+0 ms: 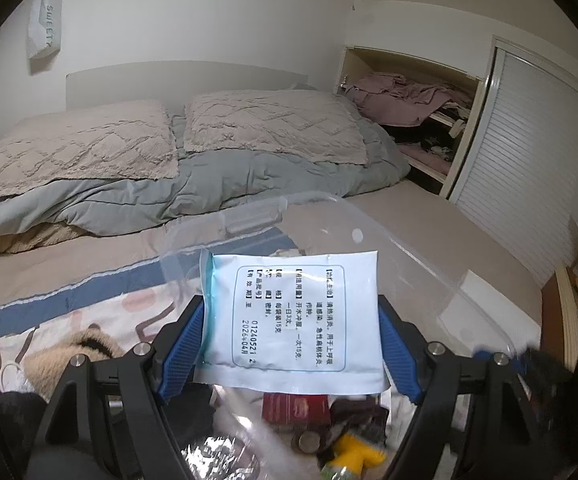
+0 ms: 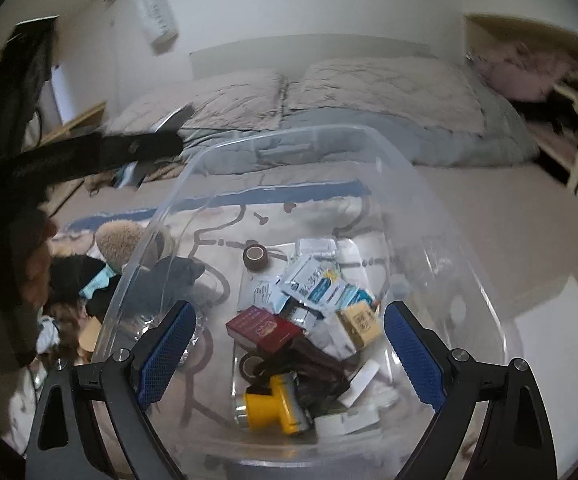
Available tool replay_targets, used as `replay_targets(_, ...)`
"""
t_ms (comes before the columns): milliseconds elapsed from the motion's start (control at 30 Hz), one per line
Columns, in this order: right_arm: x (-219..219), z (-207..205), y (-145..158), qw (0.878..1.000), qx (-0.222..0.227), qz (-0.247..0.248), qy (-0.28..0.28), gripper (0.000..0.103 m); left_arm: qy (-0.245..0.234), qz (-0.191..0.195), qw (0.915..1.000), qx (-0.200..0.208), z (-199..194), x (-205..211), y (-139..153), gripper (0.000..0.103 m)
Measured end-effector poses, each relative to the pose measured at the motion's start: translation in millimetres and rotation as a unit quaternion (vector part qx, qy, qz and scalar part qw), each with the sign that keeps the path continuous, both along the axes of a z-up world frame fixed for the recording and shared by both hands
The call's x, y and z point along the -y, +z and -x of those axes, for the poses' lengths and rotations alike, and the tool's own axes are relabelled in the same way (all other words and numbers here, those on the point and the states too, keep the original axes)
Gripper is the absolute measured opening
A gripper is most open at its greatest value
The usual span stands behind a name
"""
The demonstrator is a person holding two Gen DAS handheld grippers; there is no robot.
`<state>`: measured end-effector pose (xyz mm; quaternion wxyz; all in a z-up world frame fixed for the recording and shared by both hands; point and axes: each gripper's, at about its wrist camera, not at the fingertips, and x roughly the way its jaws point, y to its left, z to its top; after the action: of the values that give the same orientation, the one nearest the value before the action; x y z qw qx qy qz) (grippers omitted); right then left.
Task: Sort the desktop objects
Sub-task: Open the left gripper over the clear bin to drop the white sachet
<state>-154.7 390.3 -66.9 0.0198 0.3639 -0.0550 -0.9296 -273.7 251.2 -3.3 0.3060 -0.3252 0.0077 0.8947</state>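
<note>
Clear bin on bed, already holds many sm. items. L gripper clamped on white sachet, over bin, not yet dropped. R gripper fingers apart, empty. Clutter left beside bin.

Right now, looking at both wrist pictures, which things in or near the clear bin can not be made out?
- Left wrist view: the white sachet held between the left gripper jaws hides most of the clear plastic bin.
- Left wrist view: the yellow item is blurred and cut by the bottom edge.
- Right wrist view: printing on the small packets is too blurred to read.
</note>
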Motion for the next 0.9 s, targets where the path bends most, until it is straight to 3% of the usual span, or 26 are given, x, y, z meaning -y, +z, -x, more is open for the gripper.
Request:
replay_targets(233,-15.9,-19.5,-2.7,0.999,-0.014,-0.007,-0.041,0.095,0.005,0.028,0.9996,0.003,32.1,-28.8,-8.1,0.081)
replay_targets(500,-16.8,-25.3,-6.7,0.998,-0.026,0.021,-0.056,0.095,0.022,0.052,0.9971,0.052,68.2,-59.4,-24.5,0.081)
replay_targets(600,-12.1,-32.2,-5.7,0.997,-0.033,0.048,-0.041,0.095,0.027,0.053,0.9965,0.059,80.5,-65.8,-28.7,0.081)
replay_targets(900,-10.4,-38.3,-2.5,0.997,-0.041,0.042,-0.049,0.095,0.053,0.047,0.9919,0.105,110.7,-65.4,-45.6,0.081)
